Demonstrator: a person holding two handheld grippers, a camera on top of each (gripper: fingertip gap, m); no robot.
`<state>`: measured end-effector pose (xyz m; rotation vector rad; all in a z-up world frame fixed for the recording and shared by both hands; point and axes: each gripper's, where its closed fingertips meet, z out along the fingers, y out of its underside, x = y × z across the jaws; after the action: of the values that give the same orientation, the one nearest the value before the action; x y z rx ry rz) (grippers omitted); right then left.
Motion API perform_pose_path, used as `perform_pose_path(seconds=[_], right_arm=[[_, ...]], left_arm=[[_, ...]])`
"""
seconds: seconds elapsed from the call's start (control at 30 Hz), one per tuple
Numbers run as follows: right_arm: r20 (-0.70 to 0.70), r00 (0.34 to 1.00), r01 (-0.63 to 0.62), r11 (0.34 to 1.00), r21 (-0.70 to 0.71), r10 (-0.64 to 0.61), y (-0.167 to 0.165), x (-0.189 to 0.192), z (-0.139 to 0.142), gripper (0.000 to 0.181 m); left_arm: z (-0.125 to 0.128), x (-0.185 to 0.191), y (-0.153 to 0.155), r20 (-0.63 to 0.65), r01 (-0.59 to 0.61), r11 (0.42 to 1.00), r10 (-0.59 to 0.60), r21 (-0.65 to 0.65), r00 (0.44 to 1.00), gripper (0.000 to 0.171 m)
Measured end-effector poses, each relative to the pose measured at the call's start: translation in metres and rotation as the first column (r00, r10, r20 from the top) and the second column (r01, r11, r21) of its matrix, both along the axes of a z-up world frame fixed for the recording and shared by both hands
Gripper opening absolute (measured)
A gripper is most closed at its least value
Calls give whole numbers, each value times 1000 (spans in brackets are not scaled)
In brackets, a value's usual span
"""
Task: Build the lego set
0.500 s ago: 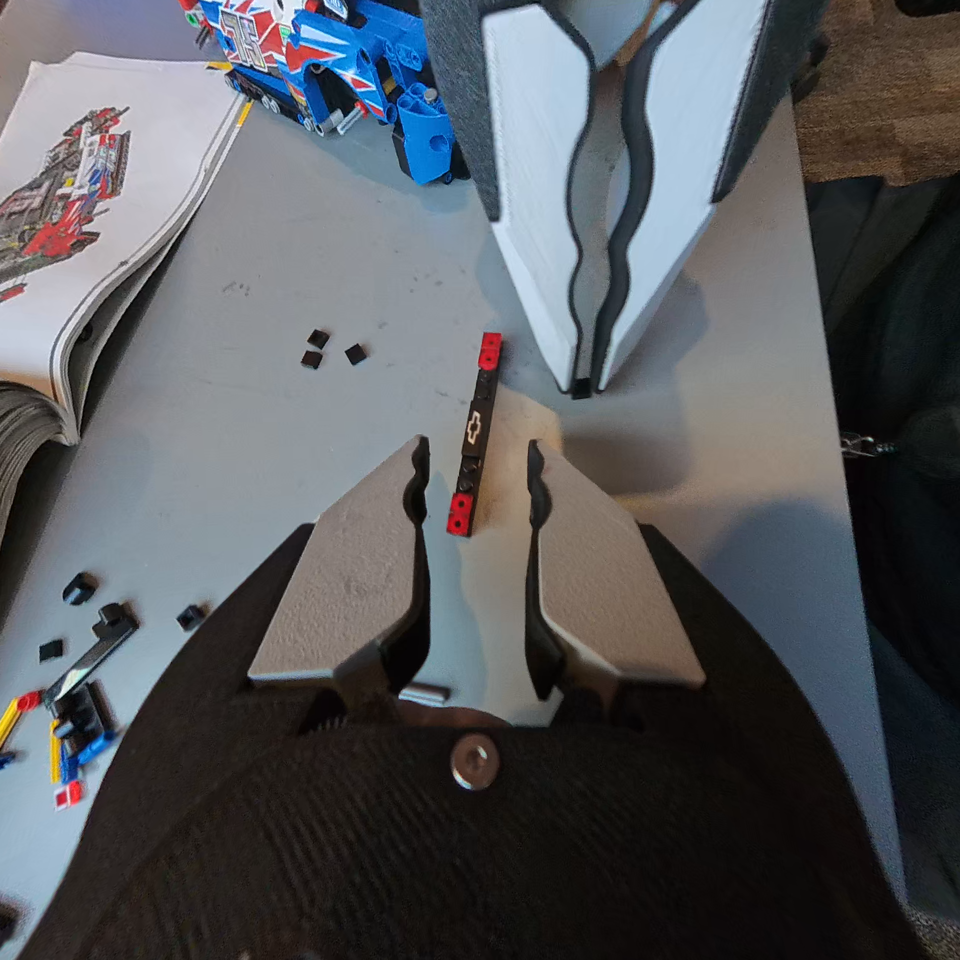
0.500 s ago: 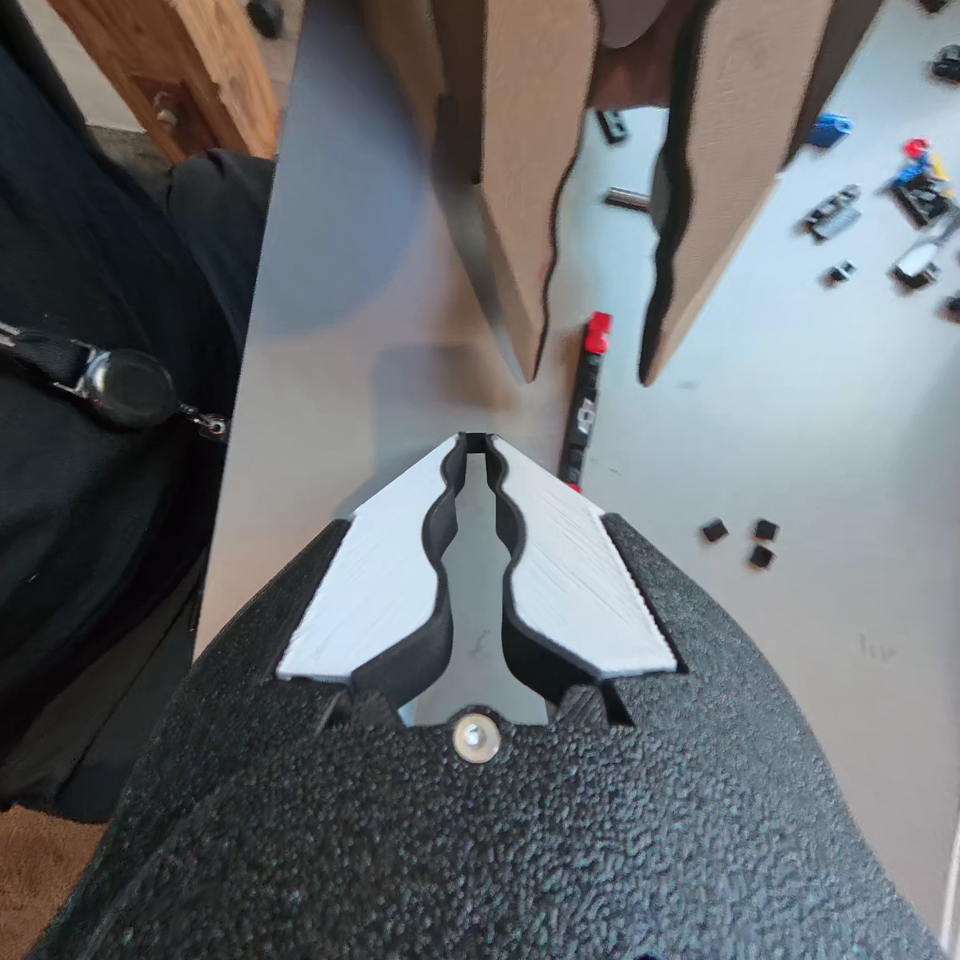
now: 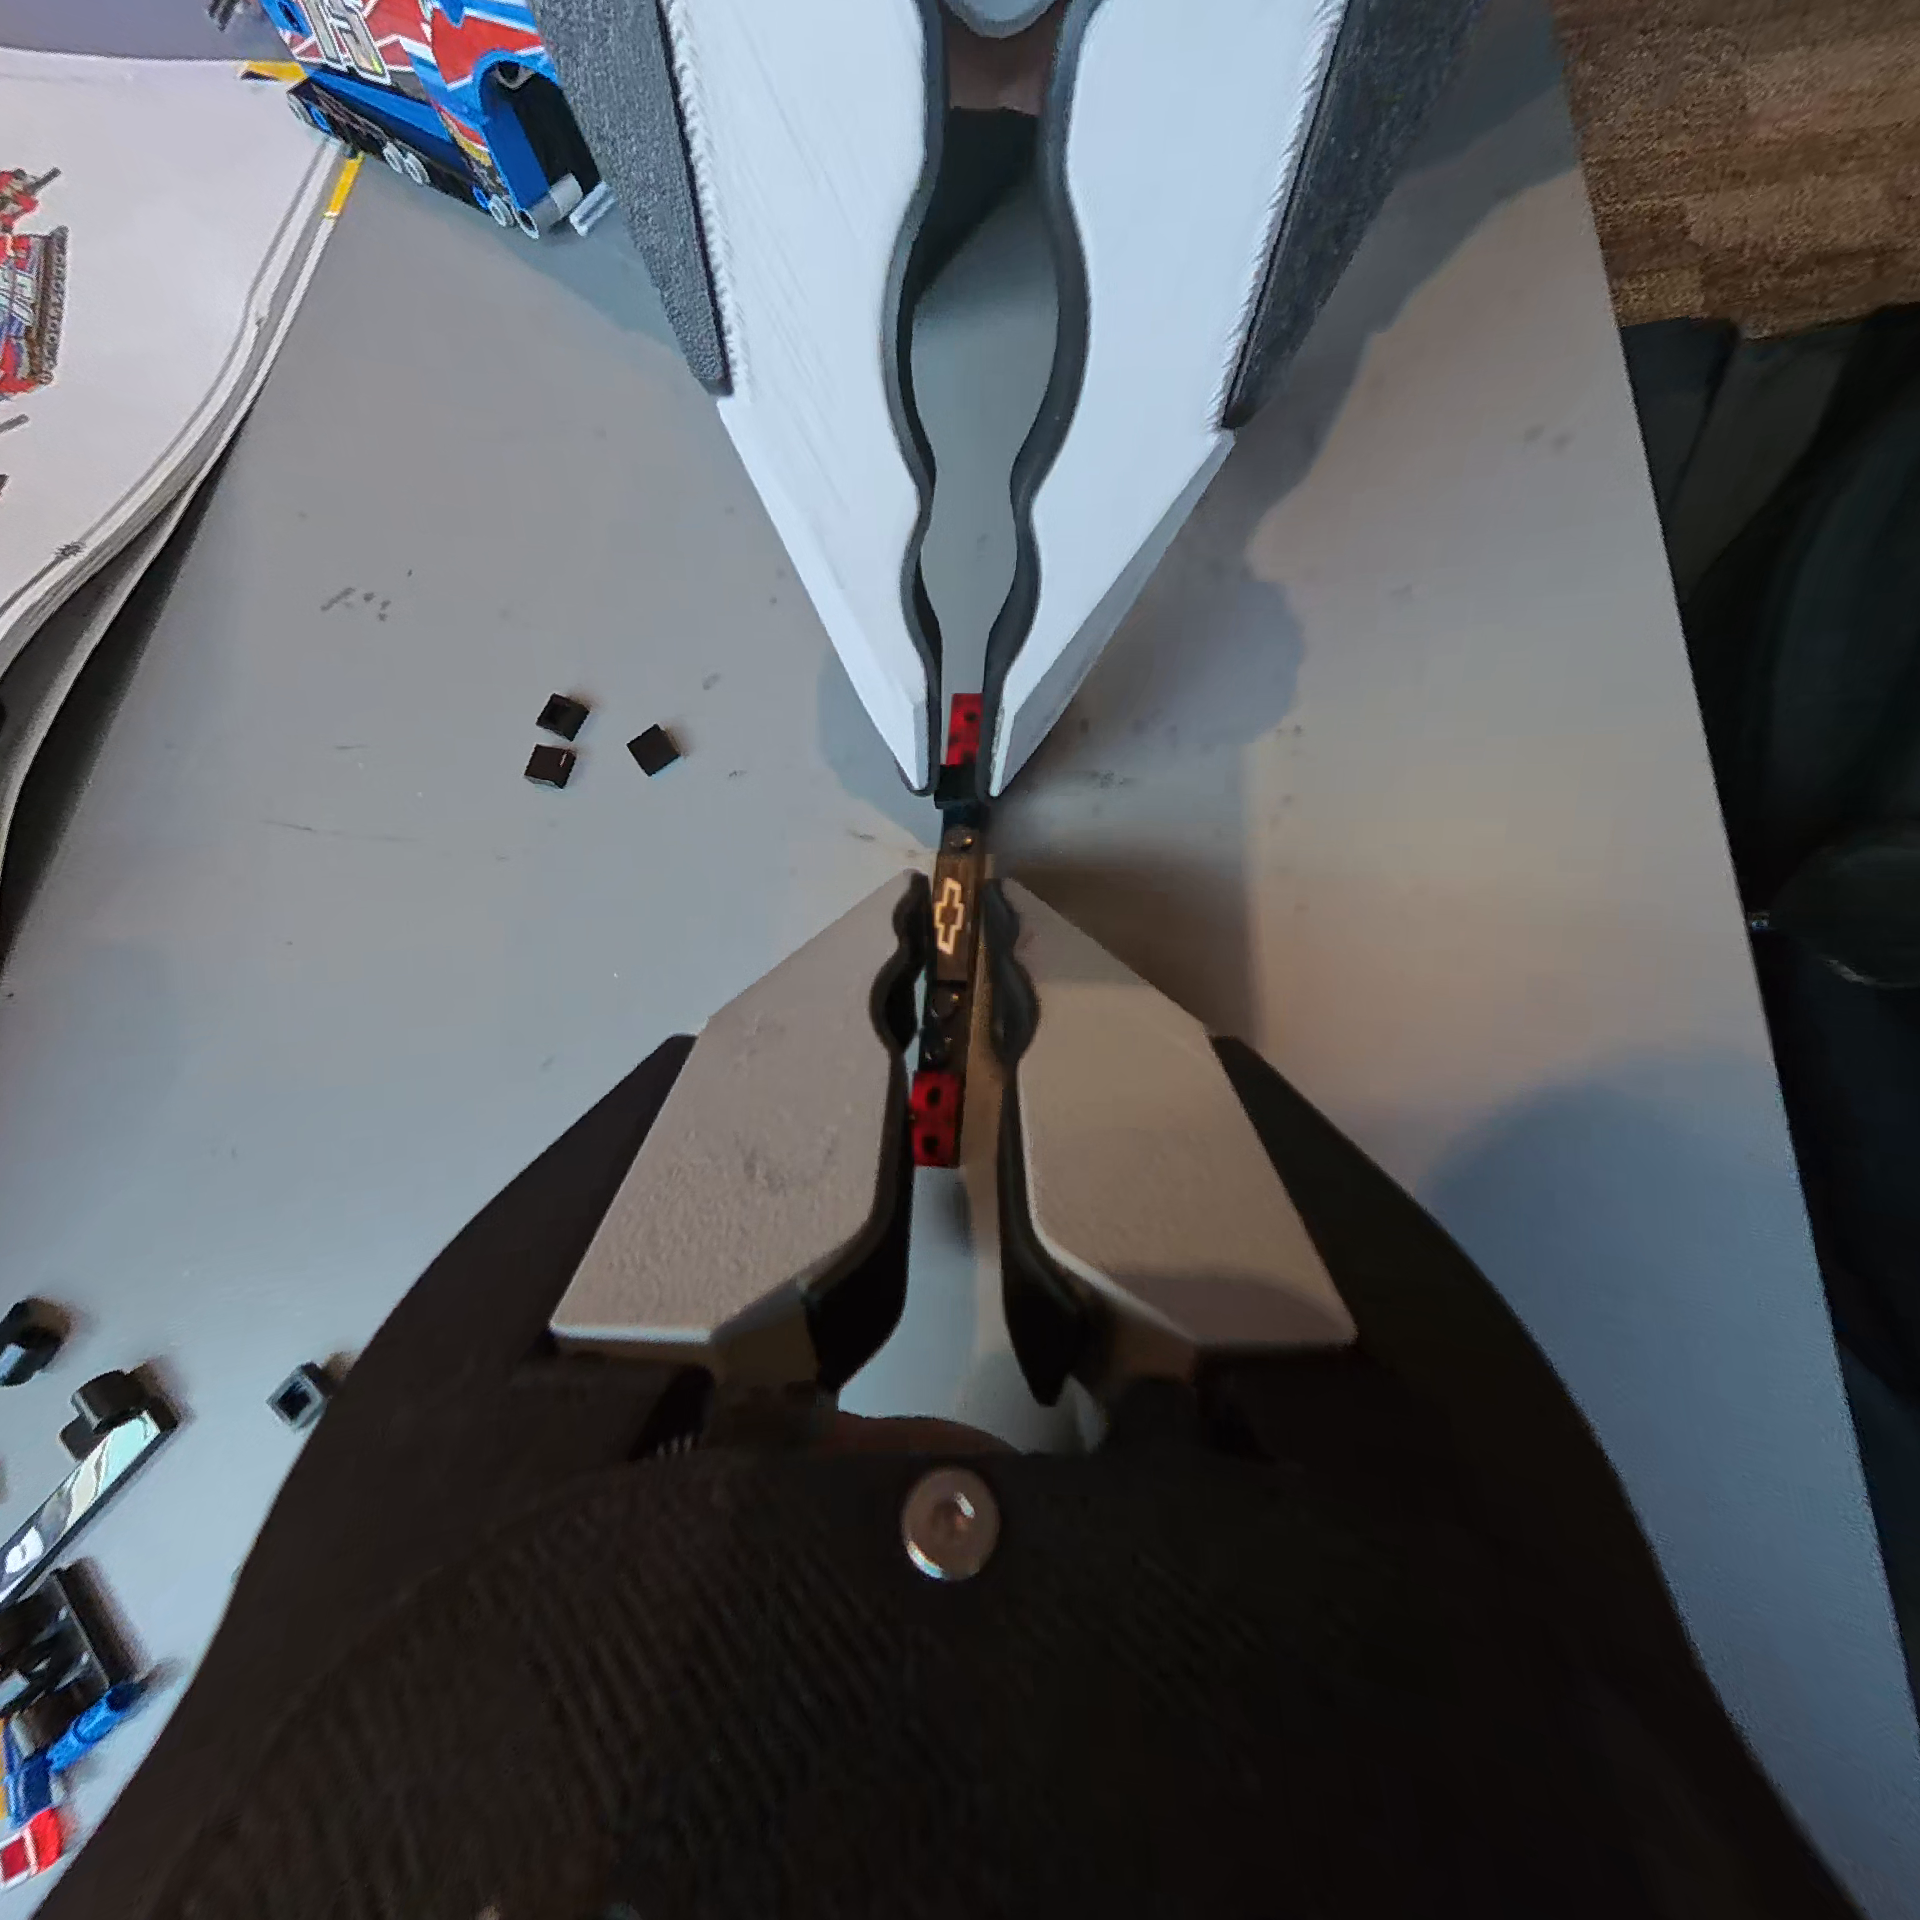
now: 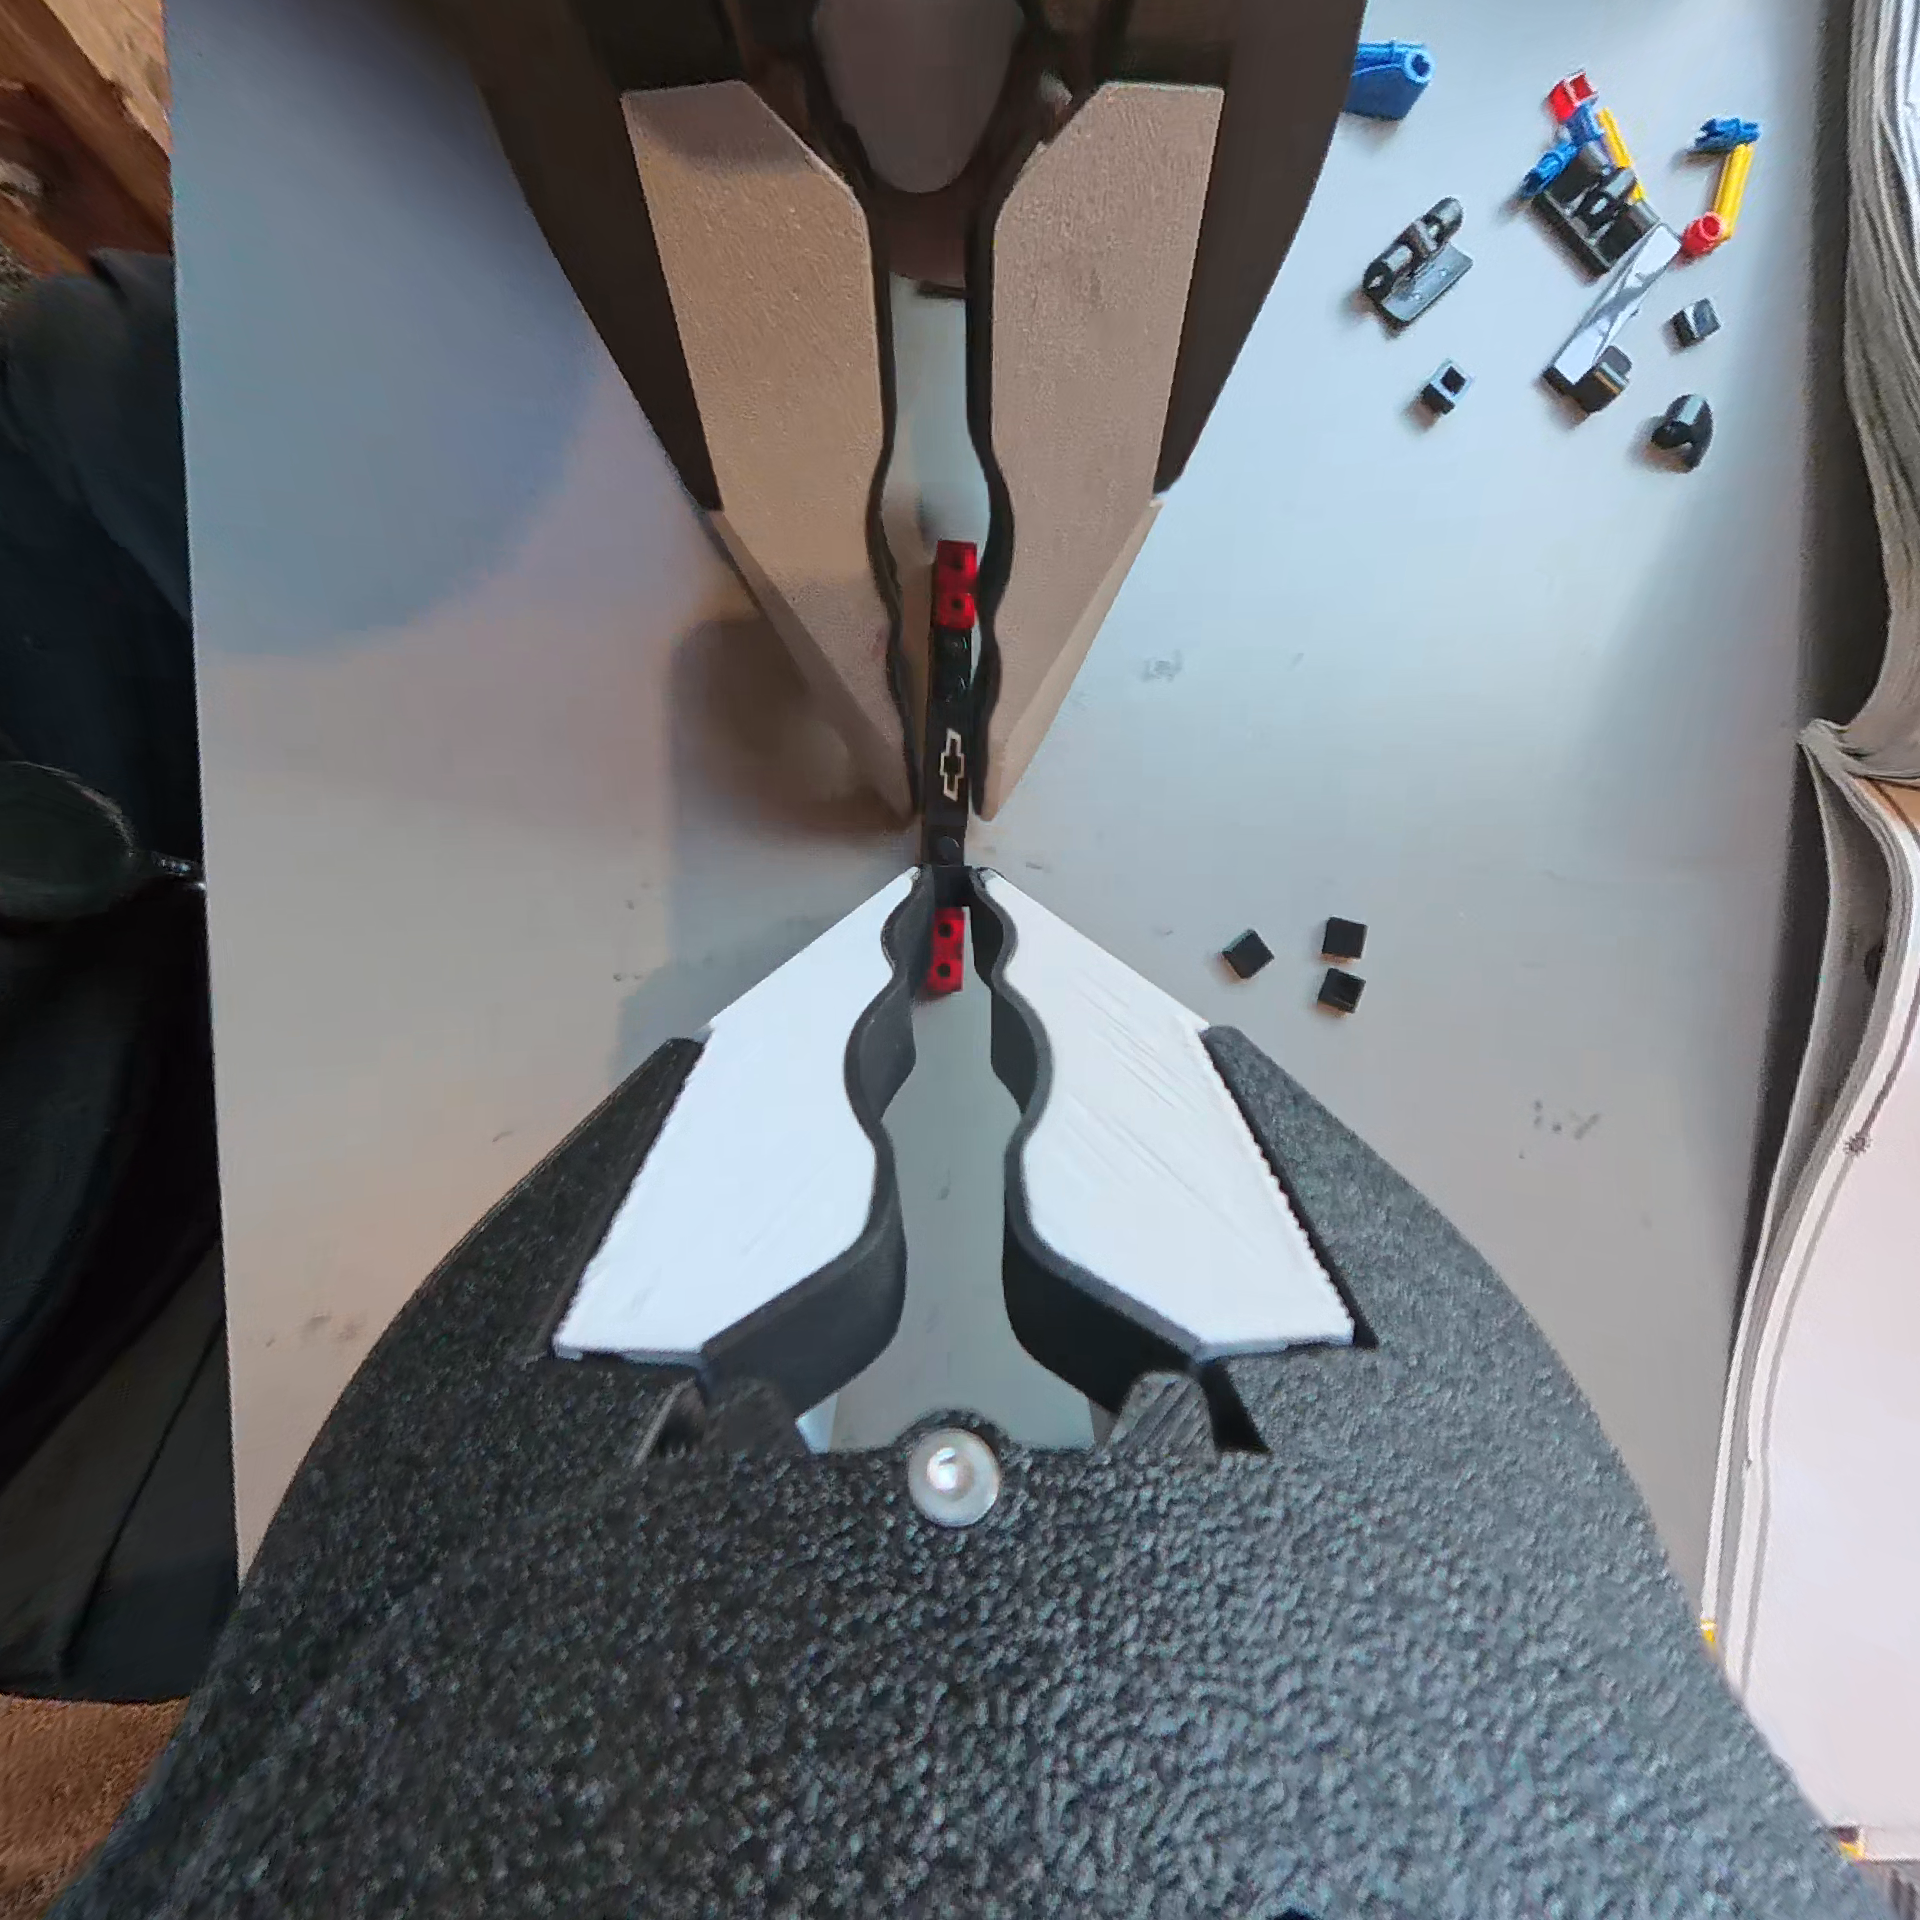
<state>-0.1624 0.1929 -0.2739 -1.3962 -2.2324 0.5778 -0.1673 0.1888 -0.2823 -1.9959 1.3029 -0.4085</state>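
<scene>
A long black lego bar [image 3: 950, 920] with red ends and a gold emblem lies along the middle of the grey table [image 3: 416, 935]. My left gripper [image 3: 954, 896], with grey fingers, is shut on the bar's near half, and the near red end sits between its pads. My right gripper [image 3: 958, 781], with white fingers, comes in from the far side and is shut on the bar's other red end. In the right wrist view the bar [image 4: 951, 764] runs from my right gripper [image 4: 948, 885] to the left gripper [image 4: 945, 816]. I cannot tell whether the bar is lifted off the table.
Three small black tiles [image 3: 597, 743] lie left of the bar, also seen in the right wrist view [image 4: 1309, 961]. An open instruction booklet [image 3: 135, 364], a blue lego truck [image 3: 436, 104] and loose parts [image 4: 1600, 208] are nearby. The table edge [image 3: 1662, 727] is close by. Left and right tips are no more than a few centimetres apart.
My left gripper has moved forward and shut on the bar. My right gripper has shifted over to the bar's far end and now grips it.
</scene>
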Motion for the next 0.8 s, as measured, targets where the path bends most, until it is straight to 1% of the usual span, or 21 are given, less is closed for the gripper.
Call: perform_pose_path(seconds=[0.3, 0.43, 0.6, 0.7, 0.8], right_arm=[[64, 998, 4, 1000, 28, -6, 1, 0, -2, 5], [80, 996, -52, 997, 52, 48, 0, 0, -3, 5], [123, 988, -97, 995, 33, 92, 0, 0, -4, 5], [149, 981, -143, 984, 103, 127, 0, 0, -4, 4], [128, 981, -172, 953, 248, 143, 0, 0, -4, 4]], left_arm=[[0, -1, 0, -2, -2, 1000, 2, 8, 1000, 5], [0, -1, 0, -3, 2, 1000, -2, 14, 1000, 5], [-1, -1, 0, -5, 3, 1000, -2, 18, 1000, 5], [-1, -1, 0, 4, -14, 1000, 14, 1, 1000, 5], [-1, -1, 0, 12, -30, 1000, 30, -7, 999, 5]])
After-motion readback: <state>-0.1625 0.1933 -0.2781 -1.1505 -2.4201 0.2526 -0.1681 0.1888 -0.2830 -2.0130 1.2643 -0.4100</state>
